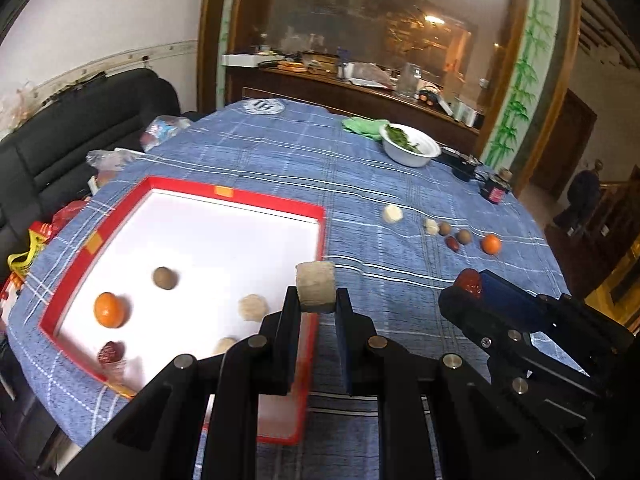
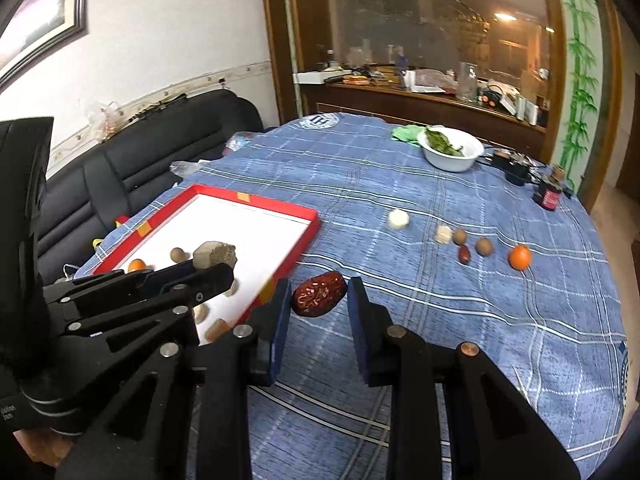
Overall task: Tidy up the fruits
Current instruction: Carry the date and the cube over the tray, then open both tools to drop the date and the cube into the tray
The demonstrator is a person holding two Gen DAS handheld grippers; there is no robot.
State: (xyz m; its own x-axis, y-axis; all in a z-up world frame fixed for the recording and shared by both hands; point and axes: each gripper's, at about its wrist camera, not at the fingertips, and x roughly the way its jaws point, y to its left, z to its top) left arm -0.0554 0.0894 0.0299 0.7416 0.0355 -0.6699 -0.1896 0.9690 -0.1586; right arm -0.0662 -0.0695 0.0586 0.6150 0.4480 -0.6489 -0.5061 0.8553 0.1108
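Nearest me, left claw [image 1: 318,304] pinching a pale cylindrical chunk [image 1: 315,286], fibrous cut faces, looks like a section of cane or root, can't say which. It sits at the fingertips, lifted over the near right edge of the red tray [image 1: 224,194], likely so it can be dropped inside. Right claw [image 2: 319,292] close beside it, clamped on a red date [image 2: 319,293]: wrinkled, glossy, oval, gripped across its short axis, hanging above the blue cloth just outside the tray's corner. Both loads look headed for the tray.

Tray: shallow, red rim, smooth white floor, low walls so round things stay put. Already in it: an orange [image 1: 109,309], bright and pebbly; a brown ball [image 1: 164,278], dull shell, maybe longan; a pale fuzzy round piece [image 1: 252,307]; another red date [image 1: 110,353] at the near rim; another pale piece half hidden behind the claw.

Farther out on the surface, blue checked cloth [image 2: 480,320], soft weave. Loose row still unsorted: white chunk [image 2: 399,219], small pale cube [image 2: 443,234], two brown balls [image 2: 459,236], dark red date [image 2: 463,254], second orange [image 2: 519,257].

Back edge: white bowl [image 2: 450,148] of green leaves, green rag [image 2: 406,133], dark small bottle [image 2: 547,196].
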